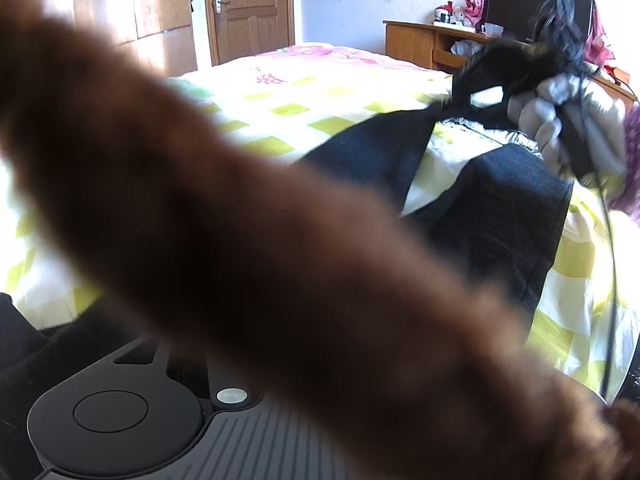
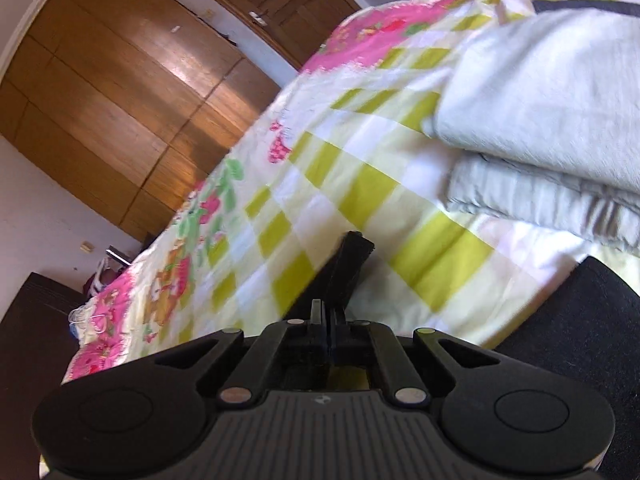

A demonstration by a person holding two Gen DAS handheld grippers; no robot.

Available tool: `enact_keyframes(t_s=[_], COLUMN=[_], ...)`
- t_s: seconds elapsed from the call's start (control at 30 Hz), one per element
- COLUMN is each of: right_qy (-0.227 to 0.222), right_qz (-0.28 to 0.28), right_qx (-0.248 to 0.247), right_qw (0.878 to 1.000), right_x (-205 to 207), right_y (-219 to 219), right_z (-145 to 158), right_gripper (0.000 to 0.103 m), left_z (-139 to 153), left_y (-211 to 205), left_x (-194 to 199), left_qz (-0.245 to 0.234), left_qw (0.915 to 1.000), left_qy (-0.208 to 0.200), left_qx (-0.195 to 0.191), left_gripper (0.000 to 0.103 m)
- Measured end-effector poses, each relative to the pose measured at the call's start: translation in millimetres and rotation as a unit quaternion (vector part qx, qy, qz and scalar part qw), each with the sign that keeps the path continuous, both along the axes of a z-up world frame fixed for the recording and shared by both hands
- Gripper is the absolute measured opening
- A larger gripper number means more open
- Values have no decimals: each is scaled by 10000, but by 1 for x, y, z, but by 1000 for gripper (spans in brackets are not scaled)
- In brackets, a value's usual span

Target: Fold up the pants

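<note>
Dark navy pants [image 1: 500,216] lie on the checked bedspread [image 1: 280,104], with brown fleecy lining; a blurred brown stretch of them [image 1: 280,248] crosses close in front of the left wrist camera and hides my left gripper's fingers. In the left wrist view my right gripper [image 1: 472,76] pinches an upper corner of the pants and lifts it. In the right wrist view the right gripper [image 2: 354,244] has its jaws together; dark pants fabric [image 2: 580,332] hangs at the lower right, and the pinch itself is not clear there.
Folded pale grey and white garments [image 2: 540,128] lie on the bed at right. A wooden wardrobe [image 2: 120,92] and door [image 1: 250,4] stand beyond the bed. A desk [image 1: 424,40] with a dark monitor and clutter stands at the back right.
</note>
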State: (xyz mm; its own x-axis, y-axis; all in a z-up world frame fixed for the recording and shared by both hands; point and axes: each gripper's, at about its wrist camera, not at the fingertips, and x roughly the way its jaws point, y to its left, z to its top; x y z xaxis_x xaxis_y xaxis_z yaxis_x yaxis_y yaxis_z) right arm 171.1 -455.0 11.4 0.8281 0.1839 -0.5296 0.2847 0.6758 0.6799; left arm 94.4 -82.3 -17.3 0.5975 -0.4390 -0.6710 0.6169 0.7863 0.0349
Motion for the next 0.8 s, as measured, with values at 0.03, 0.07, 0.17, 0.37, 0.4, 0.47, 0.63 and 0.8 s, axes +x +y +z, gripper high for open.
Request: enact_keyframes(t_s=[0.03, 0.07, 0.17, 0.37, 0.4, 0.47, 0.63, 0.8], right_qy=[-175, -317, -734, -1058, -1046, -1007, -767, -1449], right_qz=[104, 175, 381, 568, 552, 545, 646, 774], right_qx=[-11, -19, 78, -141, -155, -153, -199, -294], right_qw=[9998, 9993, 9965, 9927, 9929, 9933, 9948, 9860], right_x=[-1, -3, -9, -26, -29, -31, -19, -55], right_y=[4, 6, 12, 18, 17, 14, 14, 8], right_z=[14, 25, 61, 105, 107, 108, 109, 137], right_gripper=[20, 20, 20, 20, 20, 20, 20, 20], left_z=[3, 7, 21, 34, 32, 25, 25, 71], left_y=[0, 0, -2, -20, -26, -34, -42, -24], left_x=[-1, -1, -7, -23, -25, -22, 2, -11], left_qz=[13, 22, 8, -257, -269, -108, 221, 396], left_qw=[10000, 10000, 9996, 9977, 9973, 9968, 9968, 9944], left_qy=[-45, -88, -263, -631, -688, -759, -620, -976], left_qx=[3, -2, -32, -17, 59, 227, 462, 93], left_gripper=[48, 48, 48, 65, 65, 64, 21, 14])
